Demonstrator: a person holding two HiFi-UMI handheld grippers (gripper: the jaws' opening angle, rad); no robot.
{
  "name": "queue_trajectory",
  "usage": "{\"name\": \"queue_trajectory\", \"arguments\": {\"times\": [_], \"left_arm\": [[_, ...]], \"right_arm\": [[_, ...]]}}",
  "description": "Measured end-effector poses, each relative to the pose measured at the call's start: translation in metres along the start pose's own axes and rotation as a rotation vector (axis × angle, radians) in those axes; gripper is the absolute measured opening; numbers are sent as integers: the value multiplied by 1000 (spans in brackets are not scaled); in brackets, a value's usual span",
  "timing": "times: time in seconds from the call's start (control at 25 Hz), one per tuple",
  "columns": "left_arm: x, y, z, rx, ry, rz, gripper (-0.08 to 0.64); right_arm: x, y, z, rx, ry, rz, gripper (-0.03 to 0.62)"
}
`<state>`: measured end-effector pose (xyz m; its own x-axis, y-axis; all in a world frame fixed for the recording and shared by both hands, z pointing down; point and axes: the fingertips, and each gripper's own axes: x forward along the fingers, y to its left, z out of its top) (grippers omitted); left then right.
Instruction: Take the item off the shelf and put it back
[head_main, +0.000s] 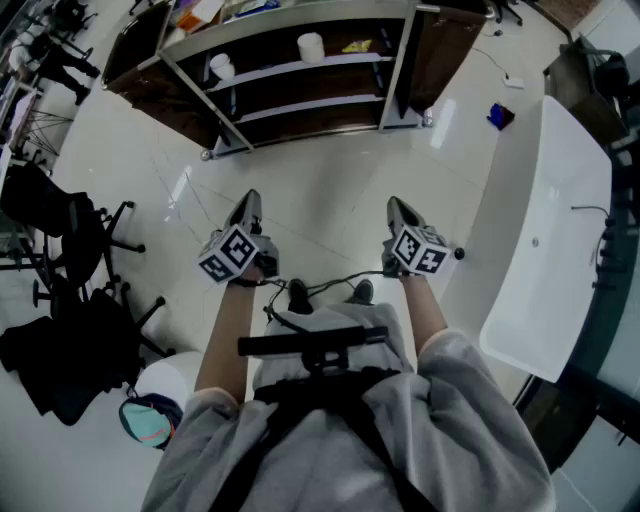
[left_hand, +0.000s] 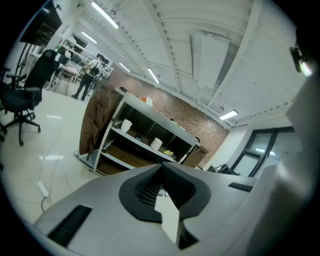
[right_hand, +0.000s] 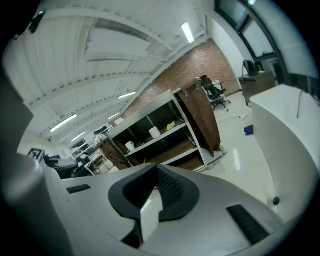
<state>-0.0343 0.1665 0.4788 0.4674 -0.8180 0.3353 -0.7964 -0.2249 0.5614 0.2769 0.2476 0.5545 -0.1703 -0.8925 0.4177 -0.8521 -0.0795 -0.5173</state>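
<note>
A white cylinder (head_main: 311, 46) and a yellow packet (head_main: 357, 46) are seen on the shelf (head_main: 290, 108), well apart from the left gripper (head_main: 250, 200) and right gripper (head_main: 396, 206), both pressed together and empty. A neighbour could be toppled, or a shelf post struck, on reaching in. Open floor (head_main: 320, 185) is left ahead, bounded by the bench (head_main: 545, 250) and chairs (head_main: 60, 235).

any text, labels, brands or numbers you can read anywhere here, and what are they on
No readable text in any view.
Left marker cube and right marker cube: black-and-white square patterns only, no letters or numbers.
Packages on top of the shelf: print too small and blurred to read.
</note>
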Motion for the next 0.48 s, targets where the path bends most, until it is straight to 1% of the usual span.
{"name": "queue_trajectory", "arguments": {"times": [0.12, 0.32, 0.4, 0.48], "left_arm": [[-8, 16, 20, 141, -22, 23, 6], [-27, 34, 54, 447, -75, 83, 6], [-32, 42, 64, 518, -94, 109, 6], [-35, 53, 70, 540, -106, 124, 6]], "right_arm": [[11, 43, 6, -181, 8, 10, 9], [27, 107, 3, -486, 21, 31, 9], [30, 130, 3, -572, 14, 37, 9], [34, 148, 2, -622, 1, 48, 9]]}}
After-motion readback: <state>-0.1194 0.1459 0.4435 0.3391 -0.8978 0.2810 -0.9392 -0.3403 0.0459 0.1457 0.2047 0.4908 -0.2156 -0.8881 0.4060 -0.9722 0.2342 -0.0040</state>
